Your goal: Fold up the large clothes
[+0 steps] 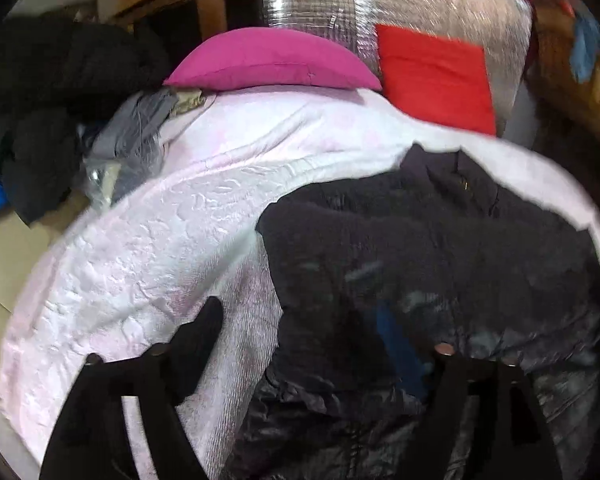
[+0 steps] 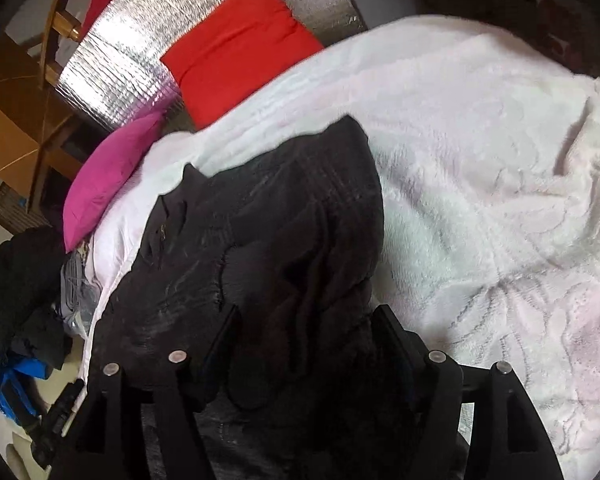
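Both the left gripper point(image 1: 320, 332) and right gripper point(image 2: 304, 320) released over the black jacket point(image 2: 268, 216); white blanket point(image 2: 480, 160) bare rightward.

The left hand-held gripper point(image 1: 324, 340) points steeply downward, its two black fingers rising from the lower edge of its own view. The finger at about 8 o'clock point(image 1: 198, 332) is plain to see; the other, at about 5 o'clock, is harder to trace in the blur. They stand wide apart, and nothing is pinched between the pads.

The right hand-held gripper point(image 2: 306, 320) also tilts steeply downward. One finger point(image 2: 224, 328) reaches up from 7 o'clock and its partner from 5 o'clock. The jaws are parted, pressing on nothing. No hand or sleeve shows in either view.
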Demonstrator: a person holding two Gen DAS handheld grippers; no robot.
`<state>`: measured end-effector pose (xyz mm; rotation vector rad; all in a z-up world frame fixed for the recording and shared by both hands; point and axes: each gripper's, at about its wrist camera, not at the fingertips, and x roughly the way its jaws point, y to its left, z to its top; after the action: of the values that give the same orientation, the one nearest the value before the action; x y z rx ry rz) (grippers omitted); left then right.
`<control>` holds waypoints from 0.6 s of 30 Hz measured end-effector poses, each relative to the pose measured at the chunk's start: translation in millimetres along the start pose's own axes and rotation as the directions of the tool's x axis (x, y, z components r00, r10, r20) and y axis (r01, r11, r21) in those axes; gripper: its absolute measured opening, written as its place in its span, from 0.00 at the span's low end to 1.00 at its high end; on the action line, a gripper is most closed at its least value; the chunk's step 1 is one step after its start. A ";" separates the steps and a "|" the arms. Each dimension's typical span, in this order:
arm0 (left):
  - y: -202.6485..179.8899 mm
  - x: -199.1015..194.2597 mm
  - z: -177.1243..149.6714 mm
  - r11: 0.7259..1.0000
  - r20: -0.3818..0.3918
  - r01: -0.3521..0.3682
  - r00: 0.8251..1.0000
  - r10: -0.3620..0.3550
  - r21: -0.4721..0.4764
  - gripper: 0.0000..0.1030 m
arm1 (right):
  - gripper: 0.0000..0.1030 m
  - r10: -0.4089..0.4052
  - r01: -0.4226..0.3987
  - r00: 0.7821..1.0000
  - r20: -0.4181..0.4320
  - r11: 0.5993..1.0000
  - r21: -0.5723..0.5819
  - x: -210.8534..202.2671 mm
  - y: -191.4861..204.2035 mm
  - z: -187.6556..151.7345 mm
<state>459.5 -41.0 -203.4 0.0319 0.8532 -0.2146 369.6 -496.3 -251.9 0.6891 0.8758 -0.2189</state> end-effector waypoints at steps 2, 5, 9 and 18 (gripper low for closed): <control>14.6 7.2 3.2 0.996 -0.025 0.063 0.998 -0.065 -0.067 0.81 | 0.70 0.005 -0.005 1.000 -0.020 1.000 -0.002 4.4 -2.5 -0.7; 29.4 30.9 2.8 0.978 -0.112 0.136 0.982 -0.154 -0.156 0.81 | 0.71 0.030 -0.030 0.999 -0.026 0.999 -0.010 6.5 -2.8 -3.1; 25.1 56.9 -3.5 0.958 -0.202 0.201 0.949 -0.242 -0.203 0.41 | 0.59 -0.023 0.022 1.000 -0.011 0.994 -0.107 9.1 10.1 -11.2; 3.6 44.1 -2.4 0.988 -0.141 0.131 0.980 -0.142 -0.084 0.34 | 0.39 -0.056 0.078 0.993 0.100 0.971 -0.225 -14.6 34.8 -18.5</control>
<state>486.5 -45.0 -238.3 -0.0818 1.0107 -0.3124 364.3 -459.3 -232.8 0.4313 0.8201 -0.2049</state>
